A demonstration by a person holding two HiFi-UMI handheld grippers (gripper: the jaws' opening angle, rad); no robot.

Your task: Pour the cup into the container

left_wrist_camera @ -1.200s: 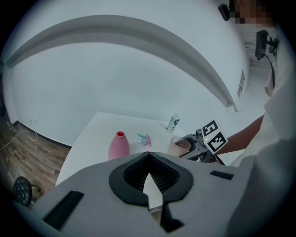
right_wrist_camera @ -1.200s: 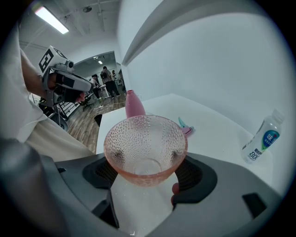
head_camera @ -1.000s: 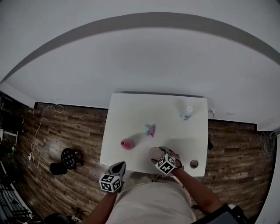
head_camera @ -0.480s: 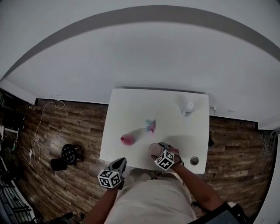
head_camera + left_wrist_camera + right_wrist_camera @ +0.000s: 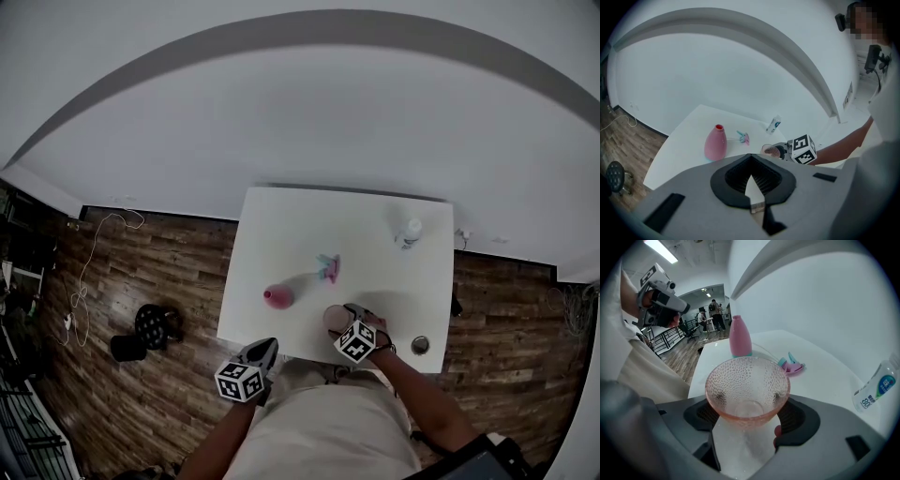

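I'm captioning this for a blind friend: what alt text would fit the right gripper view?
A pink dimpled glass cup is clamped between the right gripper's jaws, with a white table beyond. On the table are a pink vase, a small pink-and-teal object and, at right, a plastic bottle.

Pink dimpled glass cup [image 5: 747, 390], mouth up, clamped low down in right gripper [image 5: 746, 427] by near edge of surface [image 5: 366, 234]. Pink narrow-necked container [image 5: 277, 296] standing upright, left of cup, apart.
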